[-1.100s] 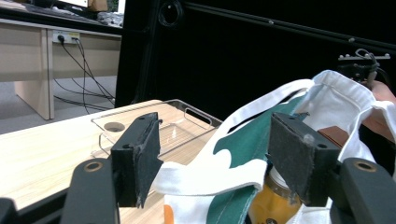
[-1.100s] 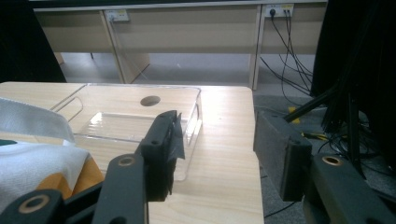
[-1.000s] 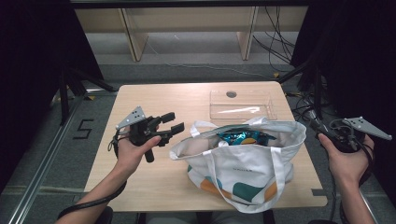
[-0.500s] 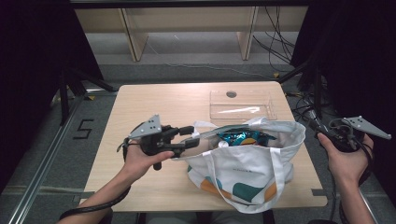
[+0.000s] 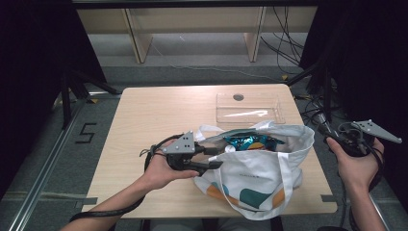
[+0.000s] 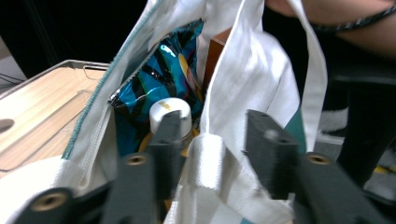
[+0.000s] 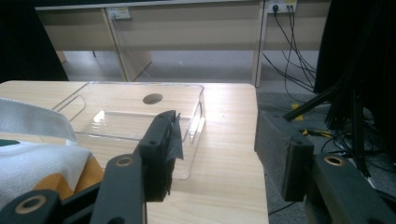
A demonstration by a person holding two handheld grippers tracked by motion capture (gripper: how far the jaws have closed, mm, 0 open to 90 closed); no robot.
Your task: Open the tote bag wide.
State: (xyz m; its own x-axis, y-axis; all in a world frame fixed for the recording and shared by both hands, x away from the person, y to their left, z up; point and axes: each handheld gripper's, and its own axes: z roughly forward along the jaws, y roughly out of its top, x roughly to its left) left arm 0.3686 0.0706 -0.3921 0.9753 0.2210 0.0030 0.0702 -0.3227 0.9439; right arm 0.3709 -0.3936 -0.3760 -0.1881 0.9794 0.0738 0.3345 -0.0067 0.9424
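Note:
A white tote bag (image 5: 260,173) with teal and orange patches stands on the wooden table (image 5: 154,110). Inside it are a blue snack packet (image 5: 248,142) and a white-capped bottle (image 6: 166,109). My left gripper (image 5: 214,156) is at the bag's left rim. Its jaws have just been closing and straddle the rim, with a white strap (image 6: 205,158) and fabric between them. I cannot see the pads press on the cloth. My right gripper (image 5: 329,135) is held off the table's right edge, open, with nothing between its jaws (image 7: 219,135).
A clear plastic tray (image 5: 248,108) lies behind the bag near the table's far edge, also ahead of the right gripper as the tray (image 7: 140,116). A round hole (image 5: 238,97) marks the tabletop. Cables (image 7: 345,112) and dark stands crowd the floor at the right.
My left gripper has moved right from the bare table to the bag's left rim, and its jaws have narrowed around the cloth. The right hand has stayed still.

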